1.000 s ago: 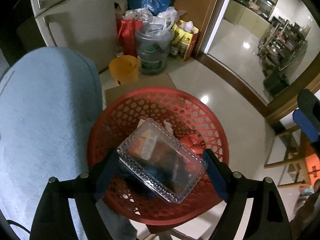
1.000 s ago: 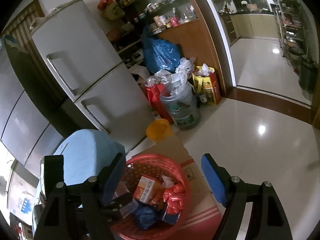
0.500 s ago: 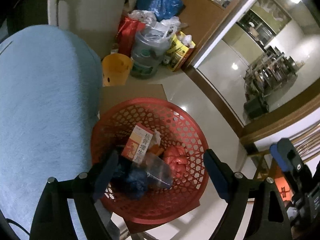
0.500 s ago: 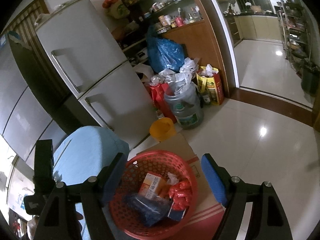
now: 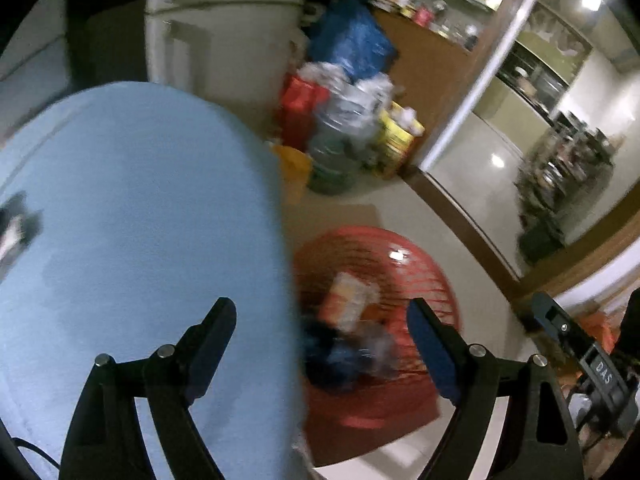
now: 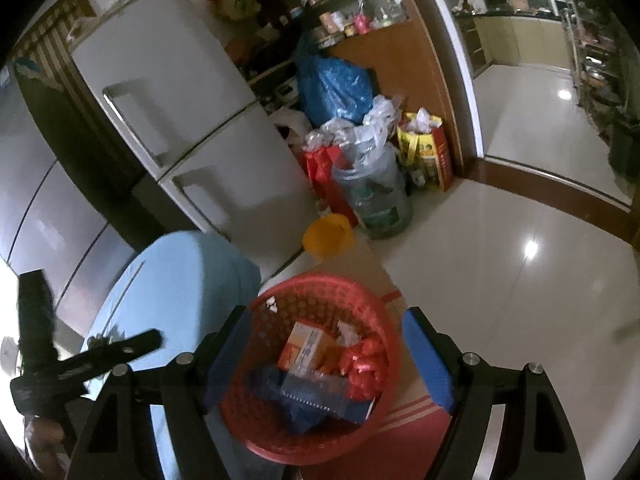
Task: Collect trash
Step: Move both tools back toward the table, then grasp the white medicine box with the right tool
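The red mesh basket (image 6: 360, 300) stands on the floor beside the light-blue table (image 6: 180, 280). In it lie a clear plastic container (image 6: 316, 394), an orange box (image 6: 308, 348), a red wrapper (image 6: 364, 364) and a dark blue bag (image 6: 268, 384). My right gripper (image 6: 326, 316) hangs open above the basket with nothing held. My left gripper (image 5: 320, 312) is open and empty, straddling the table's edge (image 5: 280, 240) with the blurred basket (image 5: 420, 264) to its right. In the right wrist view the left gripper (image 6: 94, 306) shows over the table at the far left.
A white fridge (image 6: 192, 128) stands behind the table. A yellow bucket (image 6: 328, 234), a water jug stuffed with bags (image 6: 376, 196), a blue sack (image 6: 332, 84) and a yellow carton (image 6: 424, 156) crowd the corner. Cardboard and a red mat (image 6: 400, 440) lie under the basket. Glossy floor stretches right.
The clear container that sat between my left jaws a second ago now lies in the basket. My left gripper has swung left and up over the table. The right gripper has stayed put.
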